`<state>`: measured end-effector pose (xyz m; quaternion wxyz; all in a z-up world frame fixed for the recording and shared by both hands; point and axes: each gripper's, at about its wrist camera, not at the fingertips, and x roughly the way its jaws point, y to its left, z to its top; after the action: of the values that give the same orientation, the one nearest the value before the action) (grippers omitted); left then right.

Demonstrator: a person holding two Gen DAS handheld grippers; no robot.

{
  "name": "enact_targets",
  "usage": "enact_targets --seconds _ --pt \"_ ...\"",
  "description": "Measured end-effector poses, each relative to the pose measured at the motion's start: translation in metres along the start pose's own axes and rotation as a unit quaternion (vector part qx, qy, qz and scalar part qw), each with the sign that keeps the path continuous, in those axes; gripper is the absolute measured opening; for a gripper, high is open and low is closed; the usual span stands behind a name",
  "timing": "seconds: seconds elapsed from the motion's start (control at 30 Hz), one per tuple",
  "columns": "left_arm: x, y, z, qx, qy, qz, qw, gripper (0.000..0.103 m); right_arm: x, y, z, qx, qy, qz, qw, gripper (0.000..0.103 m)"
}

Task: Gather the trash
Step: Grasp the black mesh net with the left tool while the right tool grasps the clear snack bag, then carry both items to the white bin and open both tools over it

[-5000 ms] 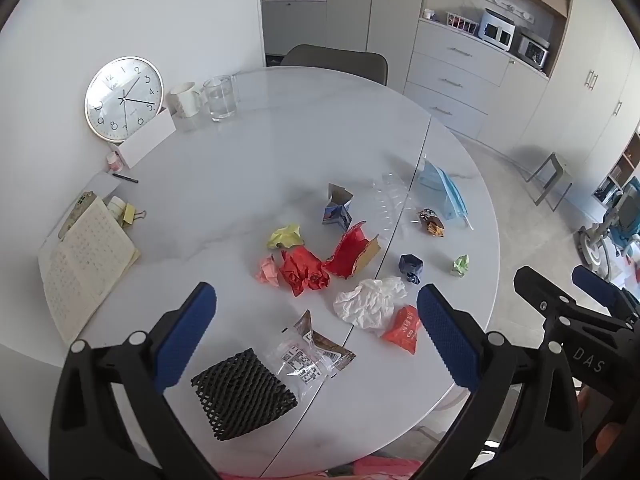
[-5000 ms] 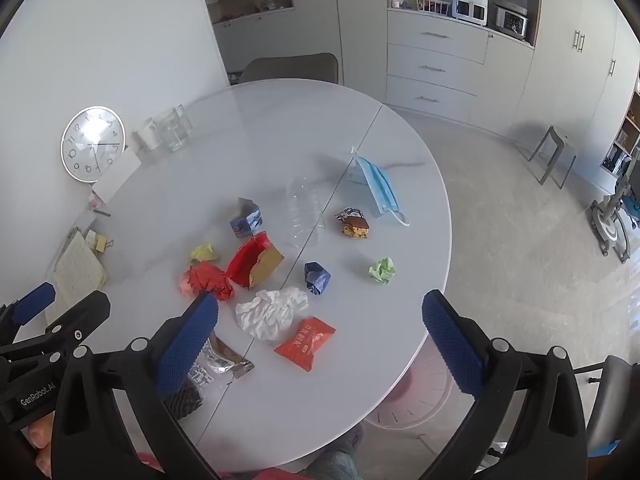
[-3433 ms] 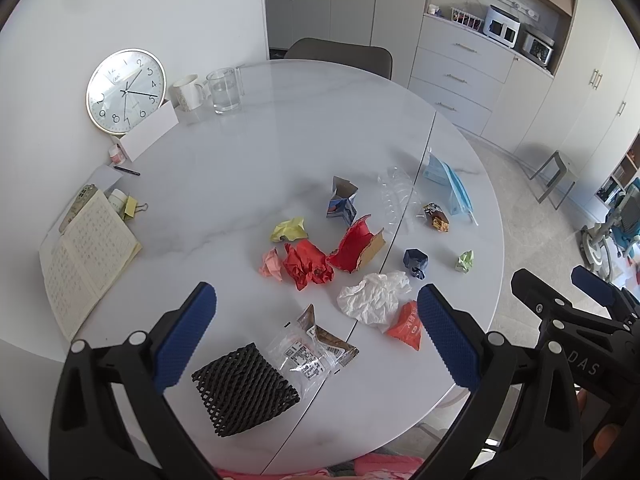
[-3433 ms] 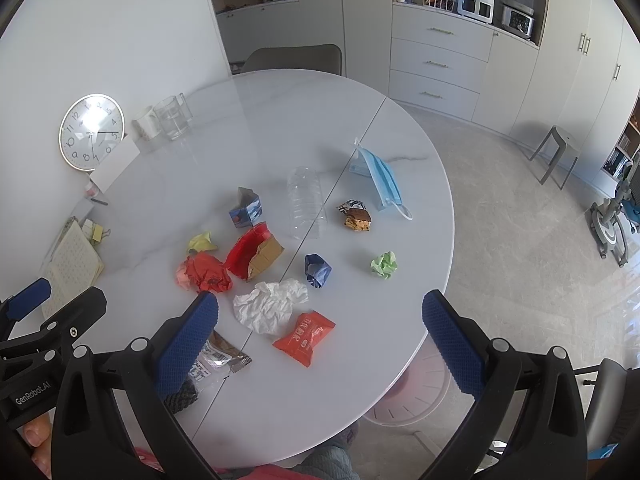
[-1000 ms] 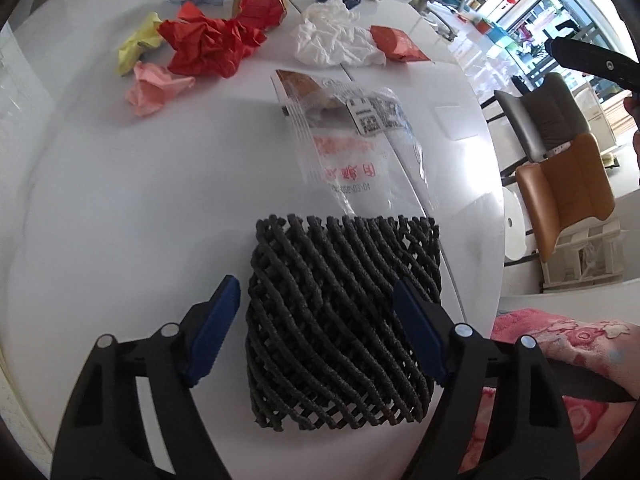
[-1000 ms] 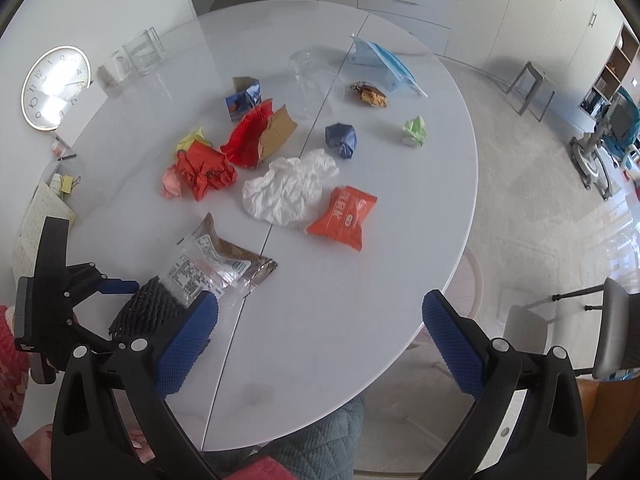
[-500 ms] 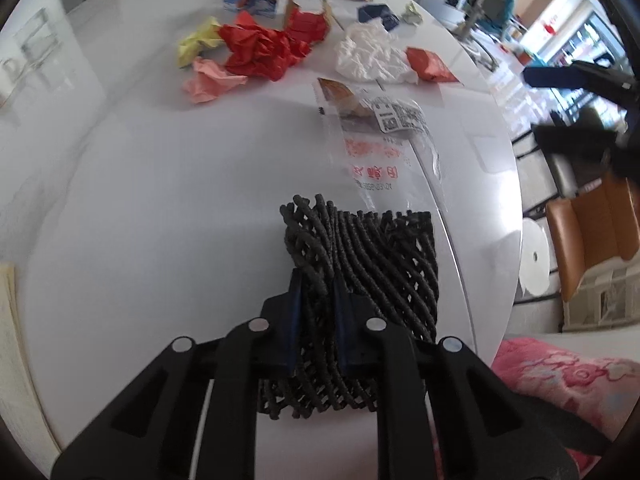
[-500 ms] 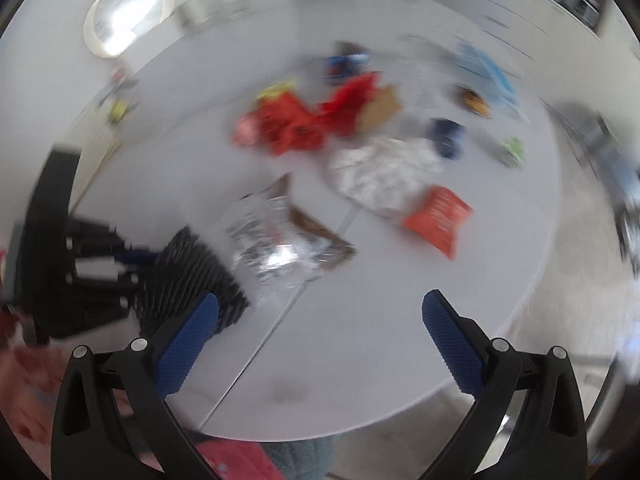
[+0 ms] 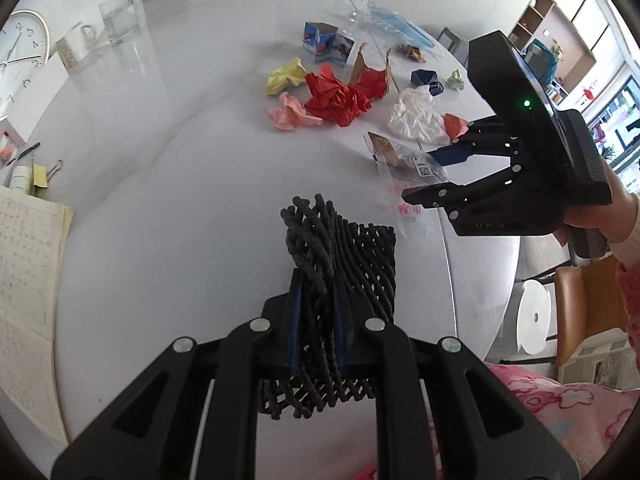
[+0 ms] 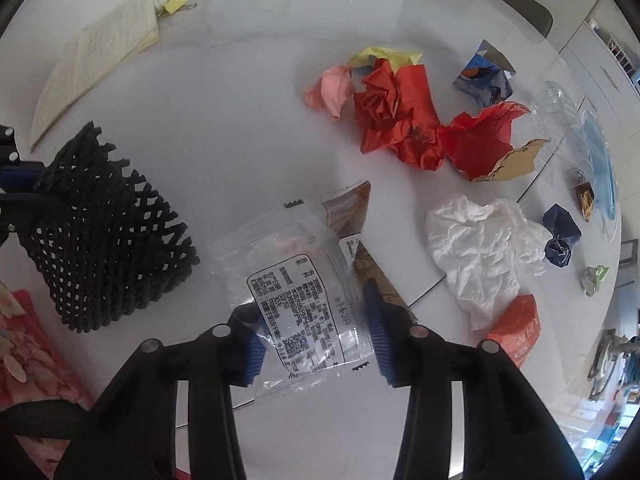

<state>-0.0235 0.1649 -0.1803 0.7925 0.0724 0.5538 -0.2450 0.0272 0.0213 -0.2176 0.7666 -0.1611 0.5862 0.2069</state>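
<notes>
My left gripper (image 9: 316, 280) is shut on the near edge of a black foam net (image 9: 352, 252), which stands tilted up off the white round table (image 9: 180, 184). In the right wrist view the net (image 10: 108, 232) hangs at the left. My right gripper (image 10: 308, 304) points down over a clear plastic wrapper (image 10: 292, 264). Its jaws are closing, one pad at each side edge of the wrapper, which still lies flat. Beyond lie red crumpled paper (image 10: 396, 120), a white tissue (image 10: 480, 244) and an orange packet (image 10: 516, 328).
More scraps lie further back: pink paper (image 10: 332, 92), yellow paper (image 10: 384, 56), a blue carton (image 10: 484, 76), a dark blue ball (image 10: 560, 236), a green ball (image 10: 596, 276). A notebook (image 10: 100, 52), mug (image 9: 74, 48), glass (image 9: 120, 16) and clock (image 9: 16, 60) sit along the table's left.
My left gripper shut on the net and raised its edge off the table. My right gripper came down over the clear wrapper and its jaws narrowed.
</notes>
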Motion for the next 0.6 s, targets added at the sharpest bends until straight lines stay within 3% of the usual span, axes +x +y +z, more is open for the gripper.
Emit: enact_targets --seconds 0.17,0.33,0.6 --pt "-0.012 -0.013 0.006 0.001 -0.028 -0.001 0.9996 0.013 -0.034 -0.020 -0.015 0.048 -0.043 0.018 0.998 0.033" --pt "-0.024 -0.053 0.030 0.025 -0.051 -0.007 0.9983 0.013 -0.095 -0.067 -0.068 0.139 -0.103 0.034 0.984 0.033" --pt "-0.022 -0.188 0.097 0.118 -0.077 -0.077 0.9870 0.013 -0.185 -0.186 -0.171 0.261 -0.138 -0.071 0.953 0.035"
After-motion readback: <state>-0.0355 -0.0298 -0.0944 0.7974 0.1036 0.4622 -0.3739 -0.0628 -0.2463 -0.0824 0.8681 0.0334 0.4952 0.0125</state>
